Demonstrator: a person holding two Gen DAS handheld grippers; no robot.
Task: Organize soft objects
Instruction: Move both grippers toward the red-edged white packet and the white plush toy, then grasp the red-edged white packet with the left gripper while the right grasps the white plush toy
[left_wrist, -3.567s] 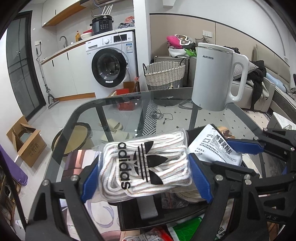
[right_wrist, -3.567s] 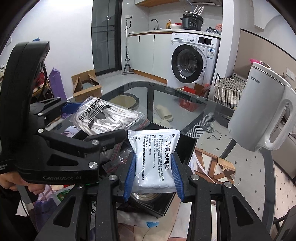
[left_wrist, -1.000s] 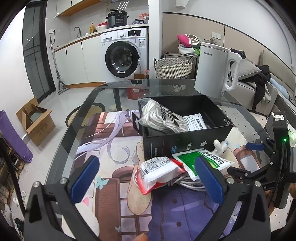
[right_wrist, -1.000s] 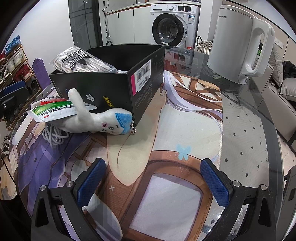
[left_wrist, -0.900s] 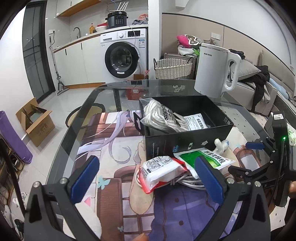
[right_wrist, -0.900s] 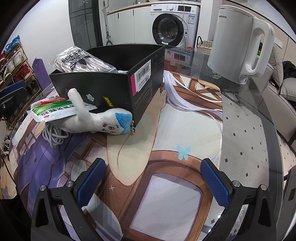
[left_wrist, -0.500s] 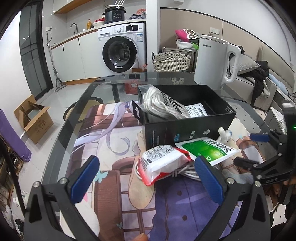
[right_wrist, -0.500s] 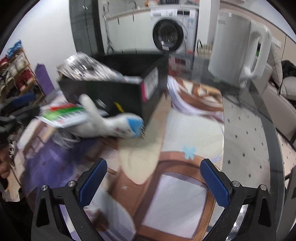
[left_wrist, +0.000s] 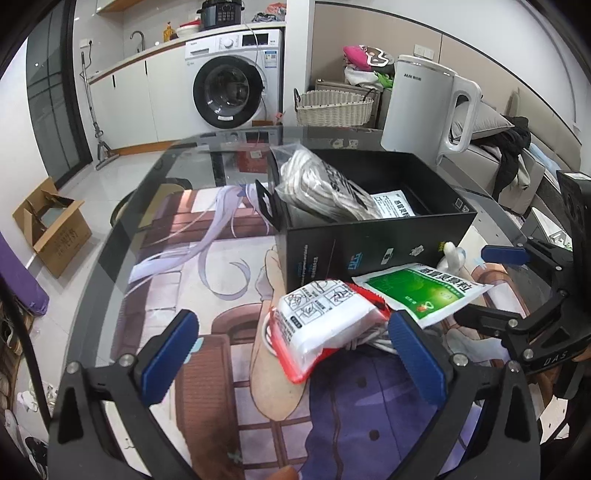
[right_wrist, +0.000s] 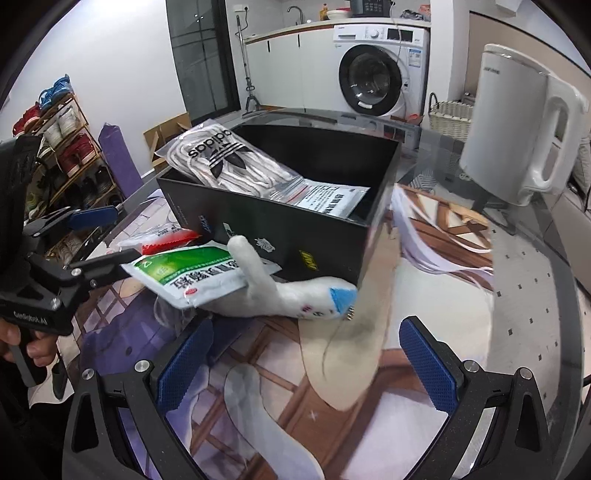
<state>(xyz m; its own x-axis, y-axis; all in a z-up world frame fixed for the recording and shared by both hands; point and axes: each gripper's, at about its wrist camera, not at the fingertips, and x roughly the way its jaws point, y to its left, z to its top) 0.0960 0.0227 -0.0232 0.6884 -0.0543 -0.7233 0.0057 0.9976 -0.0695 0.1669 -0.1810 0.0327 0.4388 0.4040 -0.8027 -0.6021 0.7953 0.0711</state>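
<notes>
A black box (left_wrist: 373, 242) (right_wrist: 280, 229) stands on the printed mat and holds a bagged bundle of white laces (left_wrist: 325, 188) (right_wrist: 229, 162) and a white sachet (left_wrist: 393, 205) (right_wrist: 328, 197). In front of the box lie a red-and-white packet (left_wrist: 321, 321) (right_wrist: 166, 236), a green-and-white packet (left_wrist: 424, 293) (right_wrist: 188, 273), a white cord (left_wrist: 365, 338) under them and a white plush toy (right_wrist: 291, 291) (left_wrist: 452, 253). My left gripper (left_wrist: 295, 350) is open just before the red-and-white packet. My right gripper (right_wrist: 306, 354) is open close to the plush toy.
A white kettle (left_wrist: 428, 107) (right_wrist: 517, 136) stands on the glass table (left_wrist: 122, 236) behind the box. A washing machine (left_wrist: 232, 81), a wicker basket (left_wrist: 332, 109) and a cardboard box (left_wrist: 51, 225) are on the floor beyond. A shoe rack (right_wrist: 59, 147) is at the left.
Both grippers let go of the laces bag and the sachet, which now lie in the box. Both have drawn back, then the left neared the packets and the right swung towards the plush toy.
</notes>
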